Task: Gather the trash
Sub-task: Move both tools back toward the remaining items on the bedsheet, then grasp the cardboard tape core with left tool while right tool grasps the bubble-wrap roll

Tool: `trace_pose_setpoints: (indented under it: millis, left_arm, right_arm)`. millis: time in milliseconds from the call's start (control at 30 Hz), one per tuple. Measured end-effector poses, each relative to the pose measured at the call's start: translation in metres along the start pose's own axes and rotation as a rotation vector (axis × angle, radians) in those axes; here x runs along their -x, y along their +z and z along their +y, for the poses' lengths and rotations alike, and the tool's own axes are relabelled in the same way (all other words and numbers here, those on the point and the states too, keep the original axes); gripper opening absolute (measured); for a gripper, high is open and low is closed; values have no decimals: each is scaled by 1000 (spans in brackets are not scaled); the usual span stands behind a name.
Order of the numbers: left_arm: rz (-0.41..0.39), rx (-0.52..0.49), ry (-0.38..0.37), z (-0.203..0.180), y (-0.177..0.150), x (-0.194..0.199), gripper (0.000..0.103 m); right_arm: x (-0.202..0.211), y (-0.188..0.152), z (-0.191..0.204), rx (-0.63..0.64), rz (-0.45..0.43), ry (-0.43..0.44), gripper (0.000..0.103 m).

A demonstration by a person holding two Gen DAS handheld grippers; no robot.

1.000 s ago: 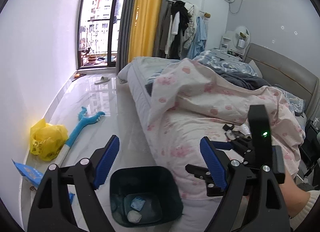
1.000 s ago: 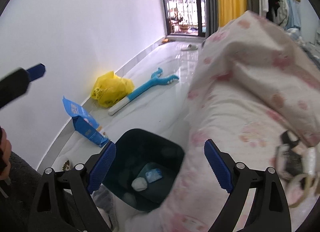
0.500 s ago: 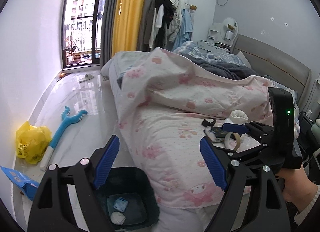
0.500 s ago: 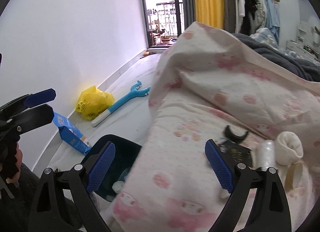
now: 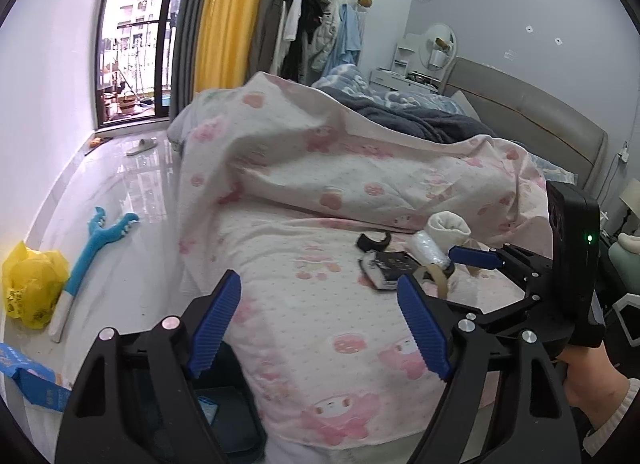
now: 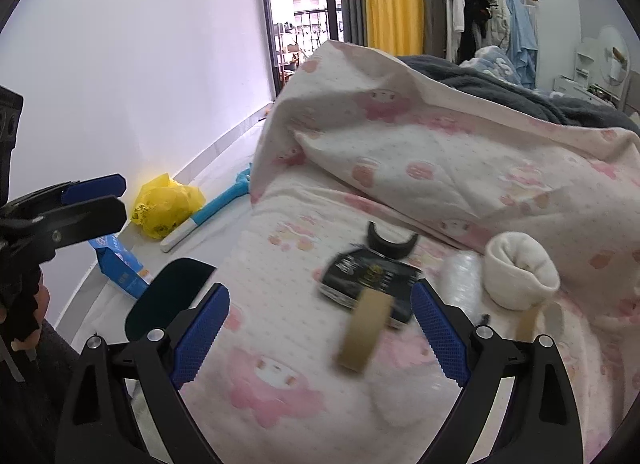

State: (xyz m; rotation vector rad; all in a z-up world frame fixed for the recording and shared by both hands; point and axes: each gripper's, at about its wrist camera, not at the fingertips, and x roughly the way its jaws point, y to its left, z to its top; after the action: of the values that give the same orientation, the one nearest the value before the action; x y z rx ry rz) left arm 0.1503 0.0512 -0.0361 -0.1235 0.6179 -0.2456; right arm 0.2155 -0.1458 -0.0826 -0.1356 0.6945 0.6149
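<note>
1. The trash lies in a cluster on the pink-patterned bedspread: a black packet, a black curved piece just behind it, a tan tape roll in front of it, a clear plastic-wrapped roll and a white rolled sock beside it.
2. A second ago I saw the dark bin centred in both views; now both views face the bed, and the bin sits at the lower left.
3. I hold the right gripper wide open, empty, low over the spread; the tape roll and the packet show between its fingers.
4. The left gripper is closing slightly, nothing between its jaws, and it hangs above the bed's edge.
5. In the right wrist view the tape roll and packet are blurred; the packet's print I cannot read.
6. The left gripper's arms cover most of the bin, so I see only part of what lies inside it.
7. On the floor by the wall lie a yellow bag, a blue long-handled tool and a blue carton, cut off at the frame's edge.
</note>
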Motion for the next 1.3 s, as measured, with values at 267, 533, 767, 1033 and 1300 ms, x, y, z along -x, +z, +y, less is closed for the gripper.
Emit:
trace_pose_setpoints:
  millis: [267,533,767,1033,1300]
  left_arm:
    - [40,1,-46,-21,-3,-28,74]
    - [71,-42,-80,-52,-5,-52,65]
    - [95,-58,-102,-73,-8,-71,62]
    - [131,-71,-120,-92,-13,-92,56]
    - [157,-44,-141,-100,-16,-111,51]
  right_arm:
    - [8,-17,-35,-38,11,-14,93]
    - [7,-33,-65,-80,38,-15,93]
    - [0,-46,-72,-88,84,20,93]
    - [-9,-54,-72,-72,123,62,84]
    - [-12,-53,-74,-84,123,70,65]
